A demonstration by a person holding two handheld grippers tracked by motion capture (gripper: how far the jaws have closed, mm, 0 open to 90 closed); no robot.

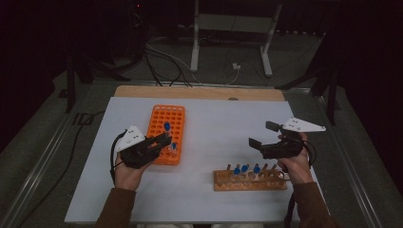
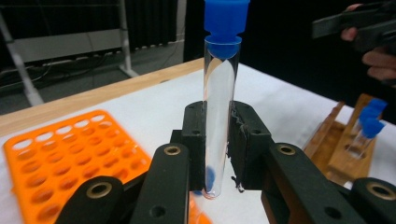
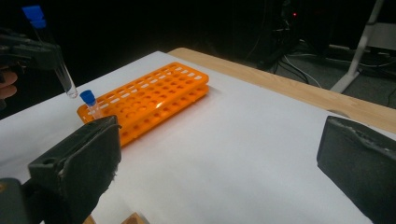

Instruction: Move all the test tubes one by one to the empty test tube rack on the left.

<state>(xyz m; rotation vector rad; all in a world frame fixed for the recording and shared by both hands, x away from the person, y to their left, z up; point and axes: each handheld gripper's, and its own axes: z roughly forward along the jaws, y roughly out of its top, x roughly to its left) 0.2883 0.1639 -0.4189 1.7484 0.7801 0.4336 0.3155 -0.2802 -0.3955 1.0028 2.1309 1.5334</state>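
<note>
The left tool (image 1: pixel 164 140) is clamped on a clear test tube (image 2: pixel 218 116) with a blue cap, its pads pressing the glass on both sides low on its length. In the left gripper view the tube stands upright between the jaws, long axis near vertical, cap on top and round bottom poking out below the pads. In the right gripper view it hangs slightly tilted, clear of the orange rack (image 1: pixel 166 134), just off that rack's near corner.

What the coming move seems to turn on is the wooden rack (image 1: pixel 250 180), which lies to the right across the tabletop (image 1: pixel 218 128), well apart from the left tool and close under the right hand. It already carries several blue-capped tubes, and from the high view I cannot tell for sure which of its holes are free. The tube would need to stay upright and come down straight into a hole.

The right tool (image 1: pixel 263 134) hovers above the wooden rack with jaws wide and nothing between them, so it is much the nearer of the two. Between the racks the white tabletop is bare, giving open room for a level carry. One capped tube (image 3: pixel 91 105) stands at the orange rack's near end, just beside the held one, and the wooden rack sits near the tabletop's front edge.
</note>
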